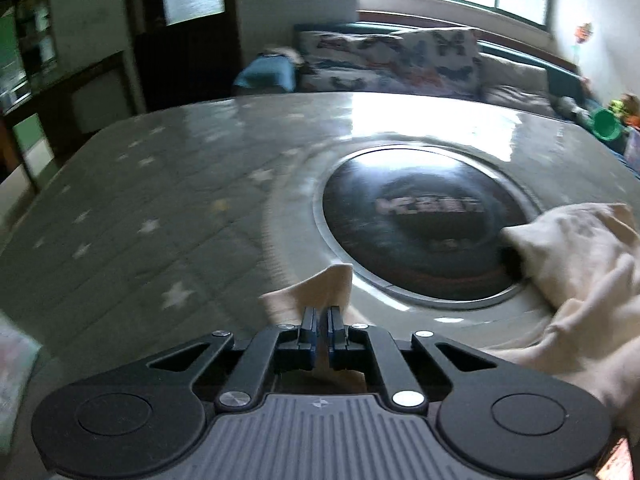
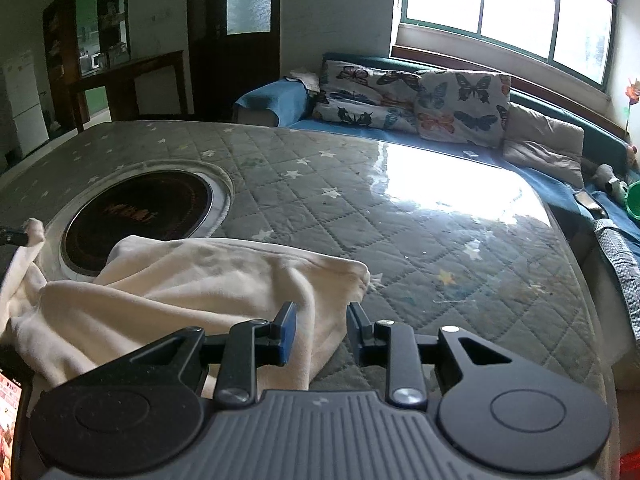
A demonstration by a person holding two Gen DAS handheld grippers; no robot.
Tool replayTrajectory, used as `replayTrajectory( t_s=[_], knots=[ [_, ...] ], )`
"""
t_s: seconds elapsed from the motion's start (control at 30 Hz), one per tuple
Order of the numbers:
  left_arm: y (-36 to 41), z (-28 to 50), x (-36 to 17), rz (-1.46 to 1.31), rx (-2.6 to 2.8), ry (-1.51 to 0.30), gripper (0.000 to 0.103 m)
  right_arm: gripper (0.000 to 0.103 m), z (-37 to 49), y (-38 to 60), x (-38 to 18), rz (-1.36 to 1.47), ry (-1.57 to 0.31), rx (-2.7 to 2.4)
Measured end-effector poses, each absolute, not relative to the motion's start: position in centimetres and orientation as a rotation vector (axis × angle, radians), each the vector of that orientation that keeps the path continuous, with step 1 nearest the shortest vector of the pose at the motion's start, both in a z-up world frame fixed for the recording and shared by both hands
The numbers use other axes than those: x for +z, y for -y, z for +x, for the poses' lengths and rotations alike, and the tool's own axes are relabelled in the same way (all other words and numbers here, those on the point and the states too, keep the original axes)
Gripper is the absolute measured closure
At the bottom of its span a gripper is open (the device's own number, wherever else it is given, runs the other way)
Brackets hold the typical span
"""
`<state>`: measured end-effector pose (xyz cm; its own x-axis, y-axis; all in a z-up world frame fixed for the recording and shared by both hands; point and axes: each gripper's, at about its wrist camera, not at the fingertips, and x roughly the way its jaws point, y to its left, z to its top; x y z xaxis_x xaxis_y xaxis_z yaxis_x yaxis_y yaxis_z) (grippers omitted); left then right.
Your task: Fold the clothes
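A cream garment lies crumpled on the table's near side, partly over the round black cooktop set into the tabletop. My right gripper has its jaws a little apart, with a raised fold of the garment's right edge filling the gap between the pads. My left gripper is shut on a corner of the garment that sticks out past the fingertips. The rest of the cloth trails off to the right beside the cooktop. The right wrist view shows that left gripper at the far left edge.
The table has a grey quilted star-print cover under a glossy sheet with window glare. A blue sofa with butterfly cushions runs behind it. A green bowl sits at the right. A lit phone screen is at the near left.
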<state>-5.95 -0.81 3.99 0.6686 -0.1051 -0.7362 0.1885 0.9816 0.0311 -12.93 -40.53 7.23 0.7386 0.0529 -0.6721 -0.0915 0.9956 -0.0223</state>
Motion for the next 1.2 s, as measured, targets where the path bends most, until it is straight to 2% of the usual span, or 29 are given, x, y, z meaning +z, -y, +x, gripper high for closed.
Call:
replayTrajectory(
  t_s=[0.27, 0.53, 1.03, 1.13, 1.2],
  knots=[
    [-0.3, -5.3, 4.8, 0.109, -0.11, -0.833, 0.092, 0.07, -11.9, 40.3, 6.6, -0.045, -0.744, 0.091],
    [1.5, -5.3, 7.4, 0.056, -0.218, -0.782, 0.075, 0.07, -11.1, 40.6, 6.1, -0.03, -0.755, 0.081],
    [10.8, -2.6, 4.2, 0.016, -0.491, -0.88, 0.073, 0.07, -9.4, 41.0, 5.3, 0.016, -0.76, 0.082],
    [11.6, -2.4, 3.6, 0.004, -0.51, -0.896, 0.056, 0.07, -8.8, 41.0, 5.1, 0.022, -0.762, 0.085],
    [12.1, -2.2, 3.3, 0.005, -0.521, -0.902, 0.056, 0.07, -8.5, 41.1, 5.0, 0.022, -0.763, 0.081]
  ],
)
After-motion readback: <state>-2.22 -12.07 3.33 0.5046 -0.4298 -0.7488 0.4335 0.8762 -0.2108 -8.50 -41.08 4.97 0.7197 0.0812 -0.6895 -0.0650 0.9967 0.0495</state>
